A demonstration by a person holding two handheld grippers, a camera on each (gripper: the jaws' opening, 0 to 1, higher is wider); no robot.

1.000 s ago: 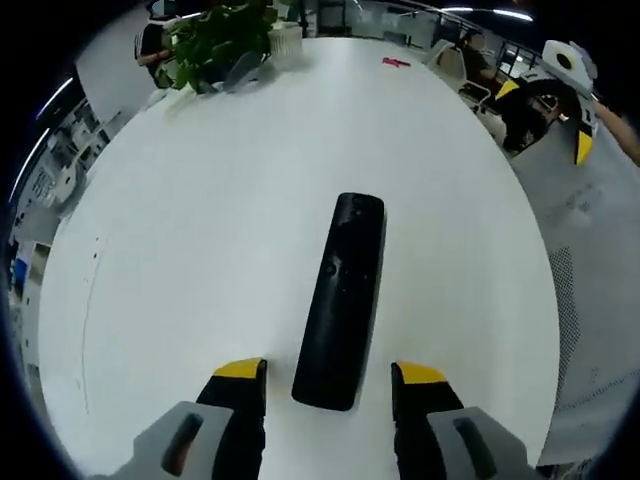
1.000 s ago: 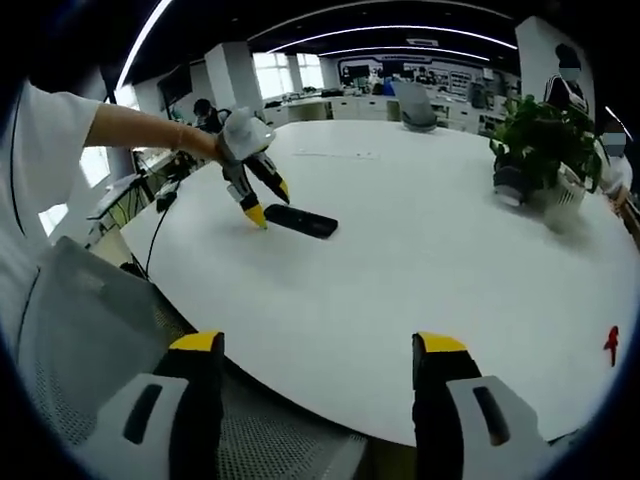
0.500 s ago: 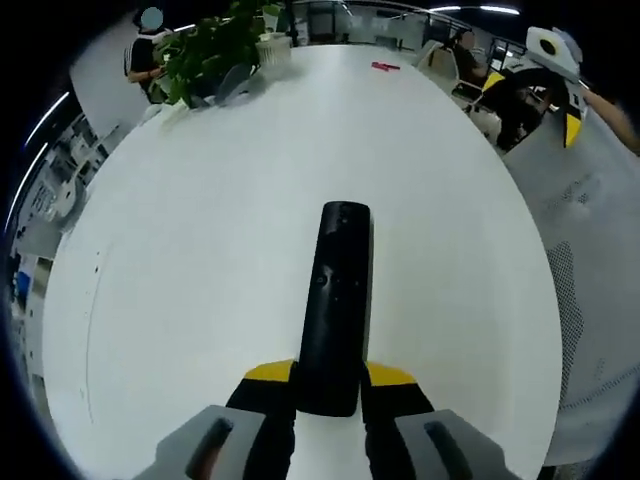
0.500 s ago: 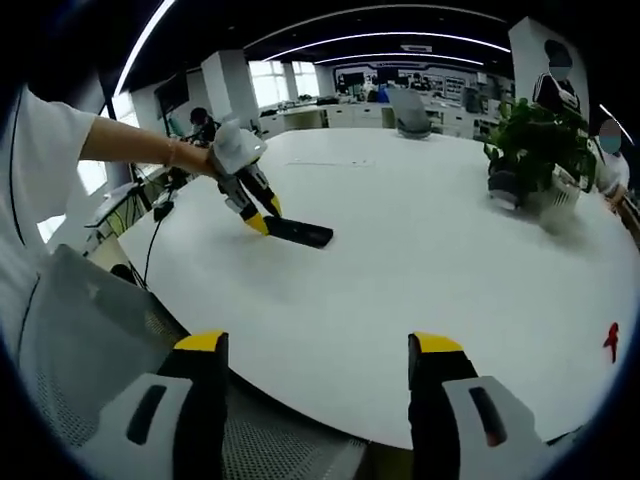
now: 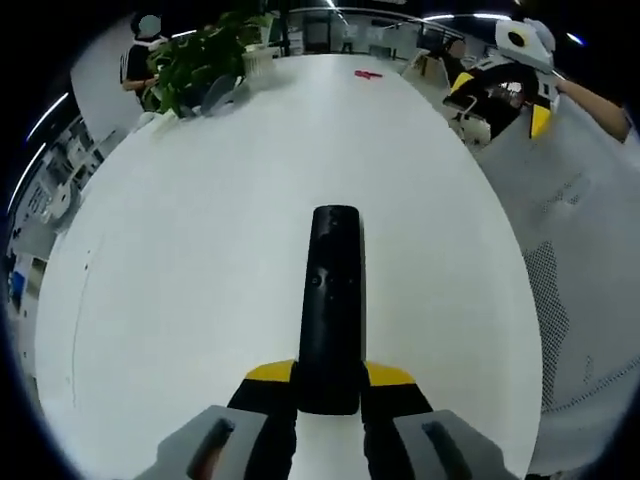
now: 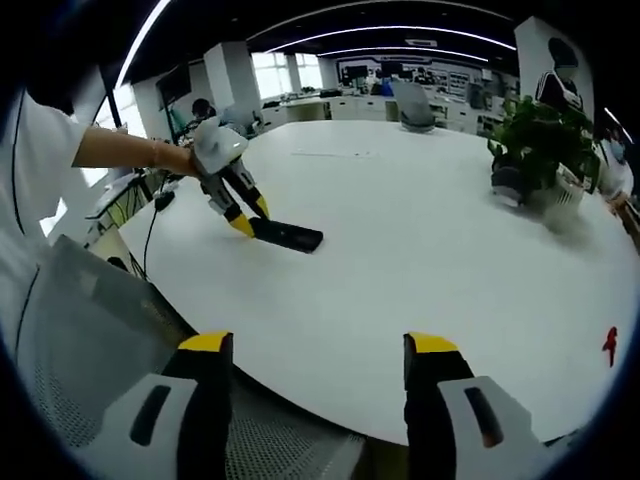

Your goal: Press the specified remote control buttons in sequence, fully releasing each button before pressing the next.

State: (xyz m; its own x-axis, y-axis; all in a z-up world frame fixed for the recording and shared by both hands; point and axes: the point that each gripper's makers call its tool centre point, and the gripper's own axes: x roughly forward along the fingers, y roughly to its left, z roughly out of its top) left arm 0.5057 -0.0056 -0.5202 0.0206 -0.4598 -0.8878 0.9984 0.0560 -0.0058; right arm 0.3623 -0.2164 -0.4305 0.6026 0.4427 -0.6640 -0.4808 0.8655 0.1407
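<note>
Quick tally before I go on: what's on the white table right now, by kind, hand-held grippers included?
Remote control: 1, black, its near end clamped by the left hand-held gripper
Potted plant: 1
Small red item: 1, too small to identify
Hand-held grippers: 2, left shut on the remote, right hand-held gripper open near the table edge
Total: 5

The long black plastic remote control (image 5: pixel 333 310) at the frame's centre looked matt, faintly sheened along its edges. The smooth white round tabletop (image 5: pixel 200 250) around it carried a soft satin gloss. At the lower edge, the grey moulded-plastic left tongs (image 5: pixel 330 385) bore matt yellow tips. A grey woven mesh chair back (image 6: pixel 90 330) filled the lower left.
</note>
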